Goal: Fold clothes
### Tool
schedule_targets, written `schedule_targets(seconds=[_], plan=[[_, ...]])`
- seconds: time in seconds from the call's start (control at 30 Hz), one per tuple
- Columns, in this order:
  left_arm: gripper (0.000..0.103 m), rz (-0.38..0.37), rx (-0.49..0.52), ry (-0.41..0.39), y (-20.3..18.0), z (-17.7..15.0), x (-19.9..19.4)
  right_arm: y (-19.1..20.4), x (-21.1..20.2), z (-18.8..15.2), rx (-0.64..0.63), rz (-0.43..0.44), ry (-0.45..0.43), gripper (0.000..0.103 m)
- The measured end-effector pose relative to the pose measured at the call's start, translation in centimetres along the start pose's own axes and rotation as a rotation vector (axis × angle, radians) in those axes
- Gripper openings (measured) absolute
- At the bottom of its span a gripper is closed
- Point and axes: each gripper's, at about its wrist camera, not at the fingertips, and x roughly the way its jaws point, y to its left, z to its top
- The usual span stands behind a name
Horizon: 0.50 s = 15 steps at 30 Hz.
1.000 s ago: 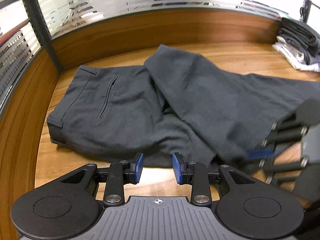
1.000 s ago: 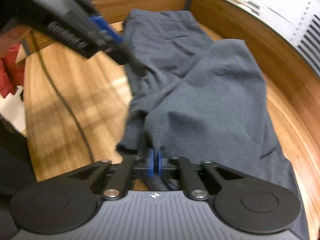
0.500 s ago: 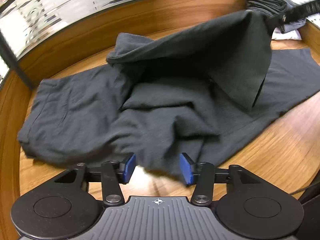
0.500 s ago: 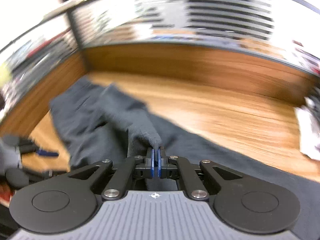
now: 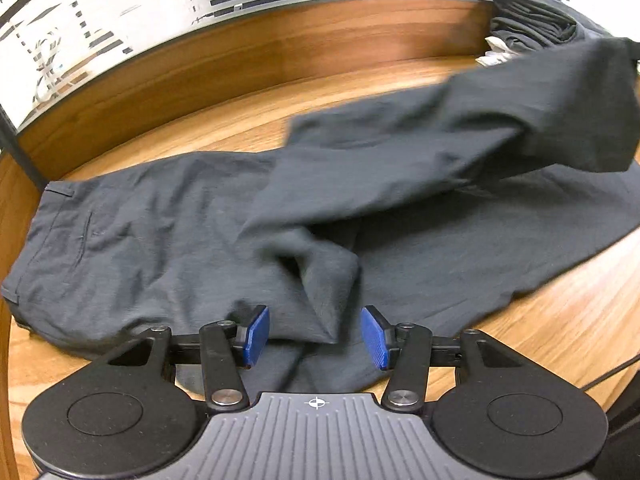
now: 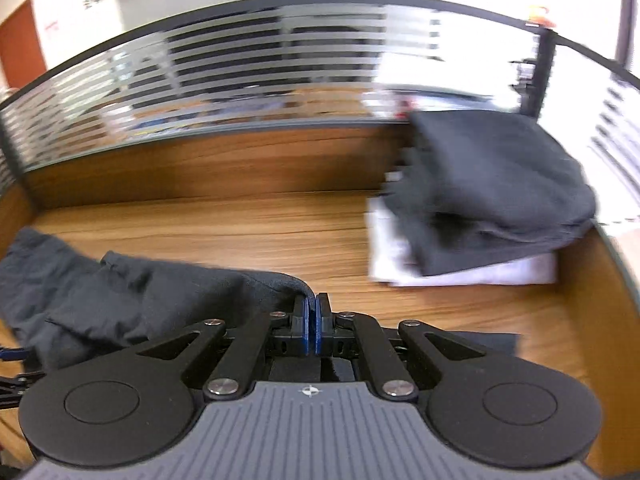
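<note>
The lifted leg of the dark trousers (image 5: 460,140) is smeared by motion in the left wrist view, and its far end runs out past the right edge, so what holds it up cannot be seen there. In the right wrist view the folded stack (image 6: 488,200) is blurred and its layers cannot be counted, and the cloth's pinched edge vanishes between the shut pads (image 6: 307,318) of the right gripper (image 6: 313,320)

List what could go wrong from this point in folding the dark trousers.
1. The right gripper pinches only a thin edge of the lifted trouser leg; it may slip free.
2. That leg hangs close to the stack of folded clothes and could drag it askew.
3. The left gripper stands open over bunched fabric at the crotch, so the trousers may slide on the desk.
</note>
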Motion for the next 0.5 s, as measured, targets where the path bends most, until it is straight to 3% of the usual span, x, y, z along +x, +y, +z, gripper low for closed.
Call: schedule_targets(seconds=[0.3,0.5], plan=[[0.054,0.004,-0.002,0.017,-3.8,1.3,1.3,-12.5,-2.7,-0.2,0.074,-0.178,0.025,0.003],[0.054,0.020,-0.021,0.024,-5.0,2.0,1.4,-17.4,-2.0,-0.8,0.112,-0.203,0.068,0.003]])
